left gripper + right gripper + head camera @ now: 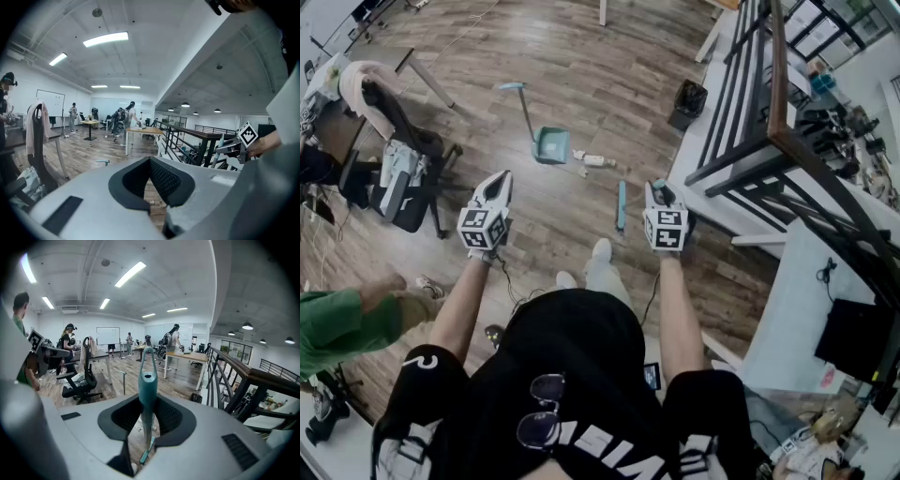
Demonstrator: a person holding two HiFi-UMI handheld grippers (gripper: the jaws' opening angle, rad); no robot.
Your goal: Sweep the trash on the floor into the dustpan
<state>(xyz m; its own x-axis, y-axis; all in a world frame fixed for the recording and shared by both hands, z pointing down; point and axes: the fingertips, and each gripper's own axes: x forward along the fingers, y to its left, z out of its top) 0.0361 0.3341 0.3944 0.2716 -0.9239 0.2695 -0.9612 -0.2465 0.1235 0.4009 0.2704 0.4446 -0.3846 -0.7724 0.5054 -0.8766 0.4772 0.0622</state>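
On the wooden floor ahead stands a teal dustpan [550,145], its long handle [525,111] leaning back and left. Small pieces of trash [593,160] lie just right of its mouth. My right gripper [657,190] is shut on the teal broom handle [147,380], which rises upright between the jaws. The broom head [621,204] rests on the floor right of and nearer than the trash. My left gripper [498,180] hovers to the left, nearer than the dustpan, shut with nothing between its pads [161,180]. The left gripper view shows trash [151,202] through the notch.
A black office chair [403,173] with a bag stands at the left. To the right, a black bin [687,103] sits beside a white ledge with a dark railing [769,141]. A person in green [337,328] crouches at the lower left. Desks and several people are farther back.
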